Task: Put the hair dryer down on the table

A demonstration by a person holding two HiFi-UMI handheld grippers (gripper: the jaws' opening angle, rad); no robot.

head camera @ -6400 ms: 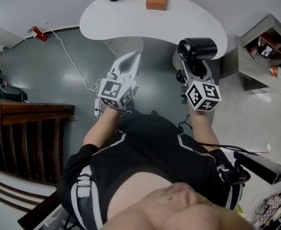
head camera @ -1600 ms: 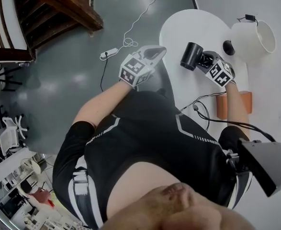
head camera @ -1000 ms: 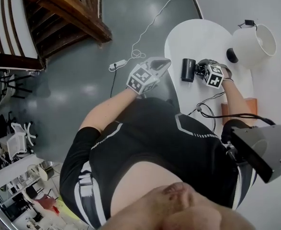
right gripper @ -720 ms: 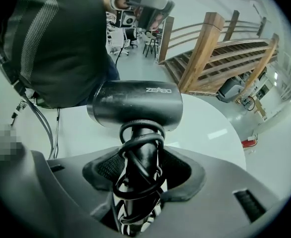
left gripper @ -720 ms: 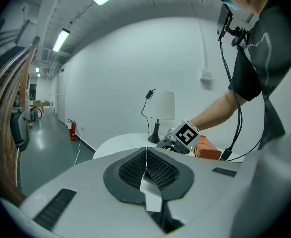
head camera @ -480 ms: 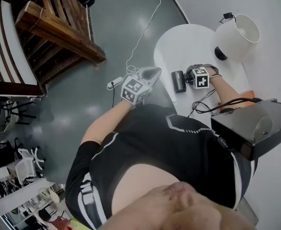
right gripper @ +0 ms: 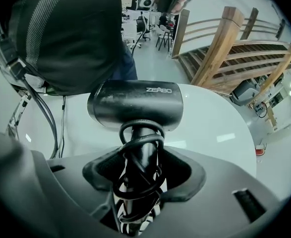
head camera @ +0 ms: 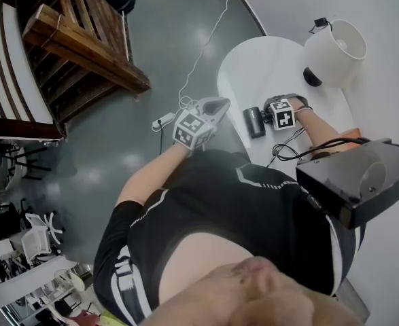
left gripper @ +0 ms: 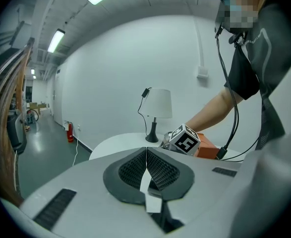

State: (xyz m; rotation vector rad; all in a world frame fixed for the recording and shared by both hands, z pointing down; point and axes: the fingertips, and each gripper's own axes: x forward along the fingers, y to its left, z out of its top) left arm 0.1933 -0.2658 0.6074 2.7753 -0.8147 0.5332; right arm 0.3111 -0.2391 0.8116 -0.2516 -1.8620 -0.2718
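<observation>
Right gripper (right gripper: pixel 138 178), jaws clamped on the cord-wrapped handle of the black hair dryer (right gripper: pixel 135 105), points steeply down to seat the barrel on the white table (head camera: pixel 253 66), at the lamp's (head camera: pixel 335 46) 7 o'clock; left gripper (left gripper: pixel 146 175), jaws closed and empty, idles clear.

Head cam steeply down; both gripper cams close, share table (head camera: pixel 253 66)

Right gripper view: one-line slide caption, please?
Right gripper clamps the black hair dryer by its cord-wrapped handle, barrel over the white table.
</observation>
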